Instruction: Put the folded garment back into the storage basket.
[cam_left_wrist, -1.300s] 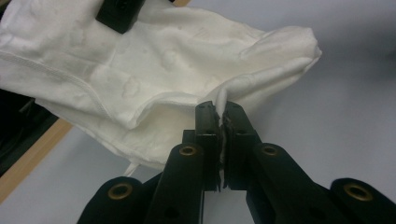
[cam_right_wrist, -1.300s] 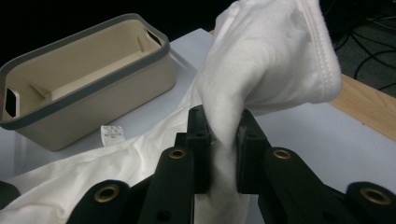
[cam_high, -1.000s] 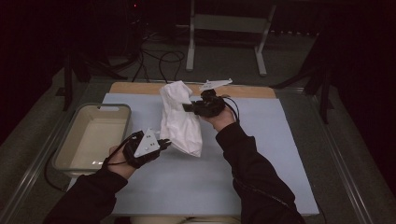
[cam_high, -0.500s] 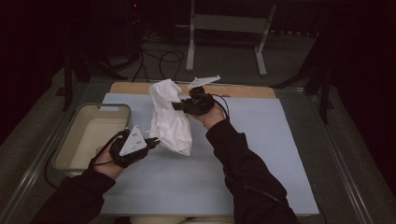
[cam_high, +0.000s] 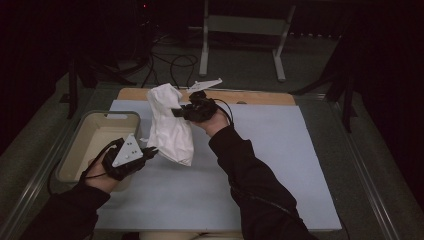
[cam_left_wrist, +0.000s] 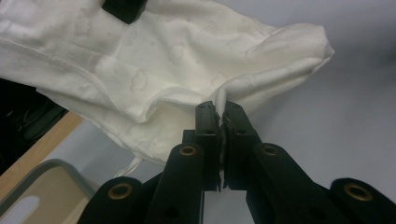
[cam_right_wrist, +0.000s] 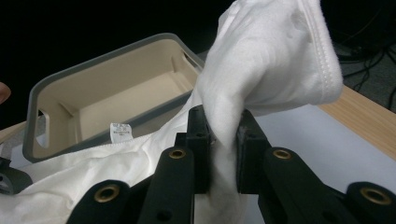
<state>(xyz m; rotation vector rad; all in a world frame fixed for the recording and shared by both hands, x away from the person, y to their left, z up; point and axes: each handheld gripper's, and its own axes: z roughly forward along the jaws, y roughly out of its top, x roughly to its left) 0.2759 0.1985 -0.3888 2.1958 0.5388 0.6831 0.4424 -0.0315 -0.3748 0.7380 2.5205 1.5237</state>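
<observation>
Moved since a second ago: both grippers and the cloth have drifted left, toward the bin; the left gripper dropped nearer and further left too.
Cloth: white garment (cam_high: 170, 127), hanging off the table between the two grippers, over the left part of the blue mat (cam_high: 280, 165). Small label sewn into it (cam_right_wrist: 121, 130), stitched hem along one edge.
Right gripper (cam_high: 176, 112): up at the far side, jaws pinched onto a thick bunch of the cloth near its top. In the right gripper view the fabric spills out above the jaws and folds over.
Left gripper (cam_high: 151, 150): nearer and lower left, jaws pressed together on a thin fold at the cloth's lower edge. Super clear in the left gripper view (cam_left_wrist: 219, 123).
Bin (cam_high: 80, 145): beige tub with a grey rim, left of the mat, just beside the left gripper.
Table edge: wooden strip (cam_high: 250, 96) along the far side of the mat.
</observation>
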